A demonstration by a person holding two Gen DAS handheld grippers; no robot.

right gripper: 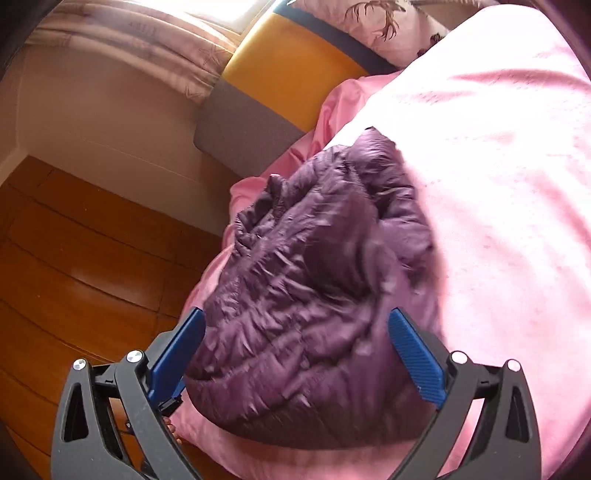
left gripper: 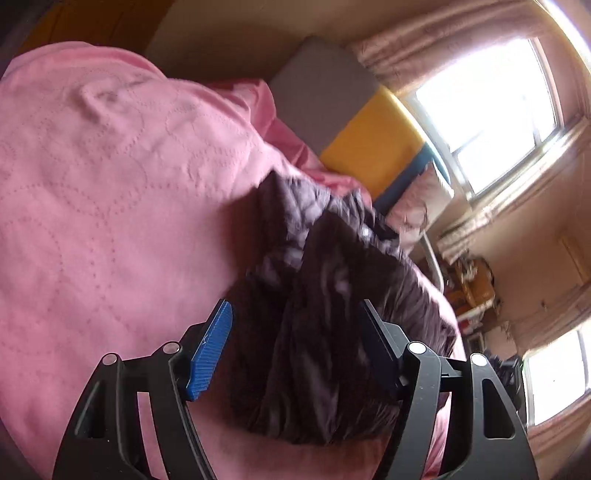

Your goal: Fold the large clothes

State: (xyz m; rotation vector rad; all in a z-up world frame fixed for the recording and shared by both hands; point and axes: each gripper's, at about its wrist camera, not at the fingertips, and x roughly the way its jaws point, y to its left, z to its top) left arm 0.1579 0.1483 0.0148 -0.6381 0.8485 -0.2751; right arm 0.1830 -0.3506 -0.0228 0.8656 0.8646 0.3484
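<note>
A dark purple quilted down jacket (left gripper: pixel 332 258) lies bunched in a folded heap on a pink quilted bedspread (left gripper: pixel 110 184). My left gripper (left gripper: pixel 295 306) is open just above it. The heap fills the gap between the blue pads (left gripper: pixel 210 347), and the left pad stands clear of the cloth. In the right wrist view the same jacket (right gripper: pixel 314 240) lies near the bedspread's (right gripper: pixel 498 184) left edge. My right gripper (right gripper: pixel 297 314) is spread wide over the jacket's near end, and neither blue pad (right gripper: pixel 413 358) presses on it.
A grey and yellow cushioned headboard (left gripper: pixel 369 144) (right gripper: pixel 288 62) stands past the jacket, with a patterned pillow (right gripper: pixel 369 22) beside it. Wooden floor (right gripper: pixel 55 258) drops away left of the bed. Bright windows (left gripper: pixel 487 110) and cluttered shelves (left gripper: pixel 472 288) lie beyond.
</note>
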